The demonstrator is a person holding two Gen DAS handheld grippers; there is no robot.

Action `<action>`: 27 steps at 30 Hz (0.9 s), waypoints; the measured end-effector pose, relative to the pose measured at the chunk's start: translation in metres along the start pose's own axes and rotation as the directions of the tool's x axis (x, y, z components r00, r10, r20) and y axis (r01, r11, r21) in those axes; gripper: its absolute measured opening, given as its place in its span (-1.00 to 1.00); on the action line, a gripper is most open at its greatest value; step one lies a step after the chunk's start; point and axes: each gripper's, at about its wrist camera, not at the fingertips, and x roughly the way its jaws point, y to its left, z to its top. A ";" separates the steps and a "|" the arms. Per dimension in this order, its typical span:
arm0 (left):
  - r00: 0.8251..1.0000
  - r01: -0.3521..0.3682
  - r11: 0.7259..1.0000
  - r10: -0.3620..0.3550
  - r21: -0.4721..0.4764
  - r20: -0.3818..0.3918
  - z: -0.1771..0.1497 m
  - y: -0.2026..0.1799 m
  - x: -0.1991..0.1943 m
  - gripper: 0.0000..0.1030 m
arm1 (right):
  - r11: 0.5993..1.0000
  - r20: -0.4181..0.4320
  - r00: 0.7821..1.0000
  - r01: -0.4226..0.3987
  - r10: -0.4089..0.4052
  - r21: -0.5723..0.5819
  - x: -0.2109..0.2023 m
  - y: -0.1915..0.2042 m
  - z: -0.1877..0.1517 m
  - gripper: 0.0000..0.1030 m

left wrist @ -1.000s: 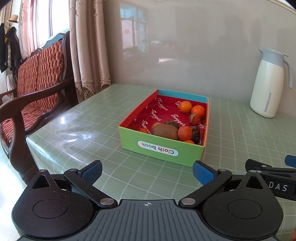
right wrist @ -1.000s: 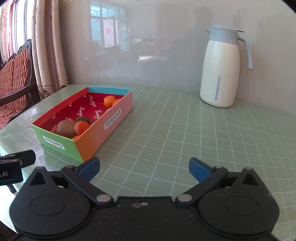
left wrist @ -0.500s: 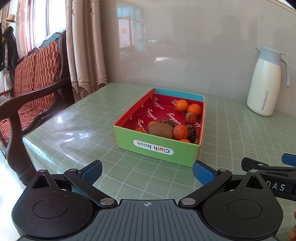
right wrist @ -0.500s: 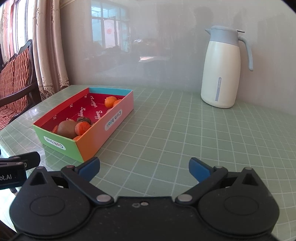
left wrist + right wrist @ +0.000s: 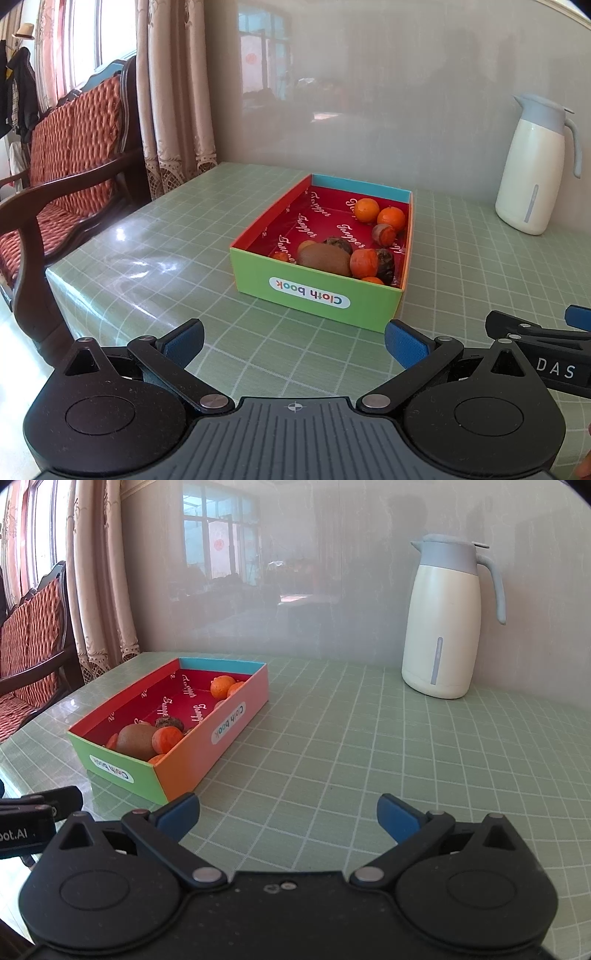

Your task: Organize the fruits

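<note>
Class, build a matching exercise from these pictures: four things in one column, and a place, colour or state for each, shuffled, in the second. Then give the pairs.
1. kiwi
2. jug
3. left gripper
4. box front wall

a. green
b. open, holding nothing
c. upright by the wall
d. inside the box, near its front

Pairs: 1-d, 2-c, 3-b, 4-a

The open cardboard box (image 5: 314,291), green at its near end wall with a "Cloth book" label, blue at the far end and red inside, sits flat on the table with all the fruit in it. At the near end a brown kiwi (image 5: 324,259) lies on its side, tight against a small orange fruit (image 5: 364,263) and two dark, wrinkled fruits. Toward the far right corner, two round oranges (image 5: 366,209) sit side by side, a reddish-brown fruit (image 5: 384,234) just in front.
</note>
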 end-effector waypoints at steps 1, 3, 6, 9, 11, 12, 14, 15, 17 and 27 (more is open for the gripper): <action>1.000 0.000 1.000 0.000 -0.002 0.000 0.000 0.000 0.000 1.00 | 1.000 0.000 1.000 -0.001 0.001 -0.001 0.000 0.000 0.000 0.99; 1.000 0.002 1.000 -0.002 -0.004 -0.002 0.000 0.000 0.000 1.00 | 1.000 0.001 1.000 -0.002 0.002 -0.002 0.000 0.001 0.000 0.99; 1.000 0.002 1.000 -0.002 -0.004 -0.002 0.000 0.001 0.001 1.00 | 1.000 0.000 1.000 -0.003 0.003 0.000 0.000 0.001 0.000 0.99; 1.000 0.002 1.000 -0.002 -0.005 -0.002 0.000 0.001 0.001 1.00 | 1.000 0.000 1.000 -0.003 0.003 0.001 0.000 0.001 0.000 0.99; 1.000 0.003 1.000 -0.003 -0.006 -0.001 0.000 0.001 0.001 1.00 | 1.000 0.000 1.000 -0.005 0.005 0.002 0.000 0.001 0.001 0.99; 1.000 0.002 1.000 -0.002 -0.005 -0.002 0.000 0.001 0.001 1.00 | 1.000 0.000 1.000 -0.003 0.003 0.001 0.000 0.001 0.000 0.99; 1.000 0.003 1.000 -0.003 -0.004 -0.003 0.000 0.001 0.001 1.00 | 1.000 0.000 1.000 -0.004 0.004 0.000 0.000 0.001 0.000 0.99; 1.000 0.003 1.000 -0.003 -0.004 -0.004 0.000 0.001 0.001 1.00 | 1.000 -0.001 1.000 -0.004 0.004 0.000 0.000 0.001 0.000 0.99; 1.000 0.004 1.000 -0.004 -0.005 -0.006 0.000 0.000 0.002 1.00 | 1.000 -0.002 1.000 -0.005 0.005 -0.001 0.001 0.001 0.000 0.99; 1.000 0.002 1.000 -0.002 0.001 -0.009 0.000 -0.002 0.004 1.00 | 1.000 -0.001 1.000 -0.007 0.007 -0.002 0.001 0.002 0.000 0.99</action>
